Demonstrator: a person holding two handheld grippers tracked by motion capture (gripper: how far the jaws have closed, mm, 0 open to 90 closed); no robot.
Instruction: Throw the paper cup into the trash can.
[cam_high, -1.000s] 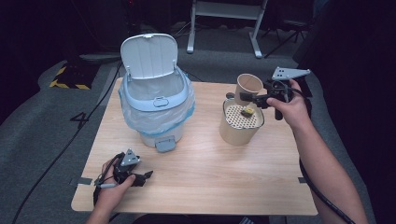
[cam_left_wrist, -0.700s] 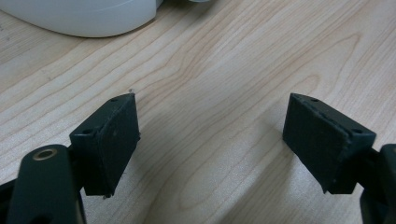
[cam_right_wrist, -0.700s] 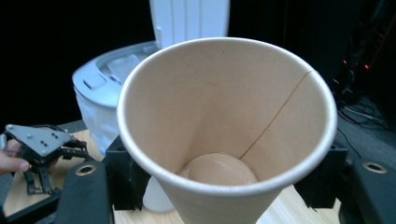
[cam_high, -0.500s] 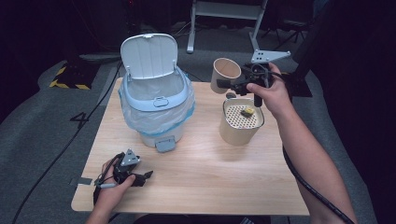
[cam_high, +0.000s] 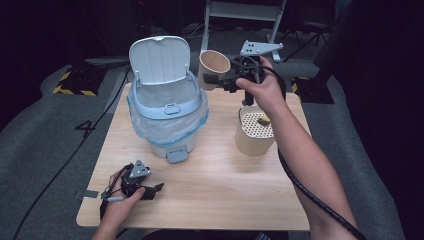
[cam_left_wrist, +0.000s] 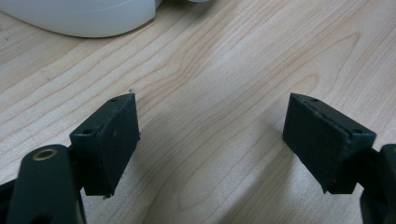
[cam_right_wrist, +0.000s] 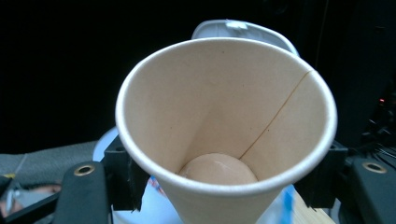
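- While the right gripper (cam_high: 212, 80) is clamping an empty paper cup (cam_high: 213, 68) in the air beside the bin (cam_high: 167, 107), the bin's lid (cam_high: 159, 60) is standing open over its plastic liner.
- Beside it, a perforated tan holder (cam_high: 255, 131) is sitting with something small and yellow on top.
- Resting at the table's (cam_high: 225, 185) near edge, the left gripper (cam_high: 152, 189) is gaping, grasping nothing.

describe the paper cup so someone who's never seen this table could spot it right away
Start at the pale blue pedal bin with its lid up, on the far left part of the wooden table. Just right of the raised lid, in the air, the right tool is shut on a tan paper cup. Unlike the perforated cream canister standing below, it is plain, tapered, empty and tipped on its side.
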